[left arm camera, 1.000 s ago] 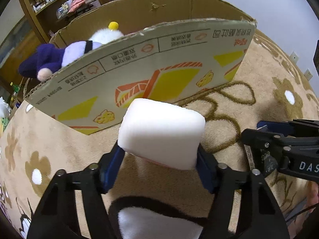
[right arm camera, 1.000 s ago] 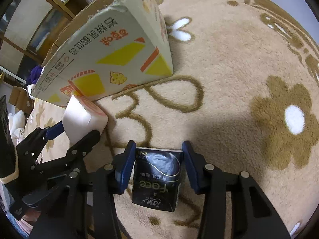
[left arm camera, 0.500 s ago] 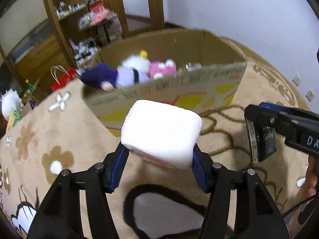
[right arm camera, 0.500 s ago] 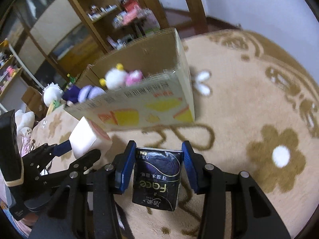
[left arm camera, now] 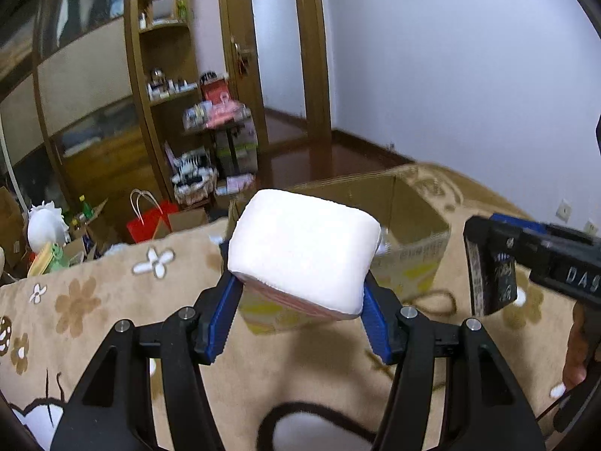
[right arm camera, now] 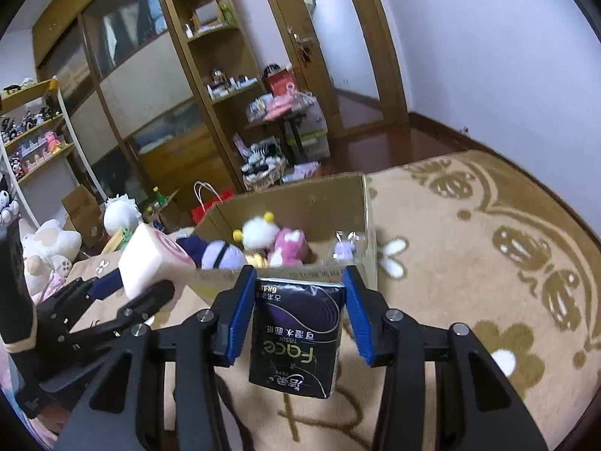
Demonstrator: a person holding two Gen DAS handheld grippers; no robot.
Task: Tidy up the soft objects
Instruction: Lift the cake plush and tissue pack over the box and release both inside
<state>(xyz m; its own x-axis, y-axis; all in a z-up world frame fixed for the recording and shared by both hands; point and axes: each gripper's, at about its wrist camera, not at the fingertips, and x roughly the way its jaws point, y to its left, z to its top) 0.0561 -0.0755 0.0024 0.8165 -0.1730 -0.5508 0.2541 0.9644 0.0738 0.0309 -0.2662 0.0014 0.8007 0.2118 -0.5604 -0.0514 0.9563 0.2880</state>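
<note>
My left gripper (left arm camera: 300, 300) is shut on a white soft tissue pack (left arm camera: 300, 248) and holds it high above the rug; it also shows in the right wrist view (right arm camera: 150, 267). My right gripper (right arm camera: 296, 300) is shut on a black tissue pack (right arm camera: 296, 334), seen from the left wrist view (left arm camera: 492, 274) at the right. An open cardboard box (right arm camera: 338, 199) stands on the rug ahead and below, holding a purple plush (right arm camera: 218, 253), a white plush (right arm camera: 259, 233) and a pink plush (right arm camera: 289, 246). In the left wrist view the box (left arm camera: 417, 203) is partly hidden behind the white pack.
A beige flowered rug (right arm camera: 488, 263) covers the floor. Wooden shelves (right arm camera: 210, 75) and a door (right arm camera: 338, 37) stand behind the box. Plush toys (right arm camera: 52, 244), a red bag (left arm camera: 150, 218) and small boxes lie at the left.
Both grippers have risen well above the rug with their packs. The box now looks smaller and lower, and its inside shows from above.
</note>
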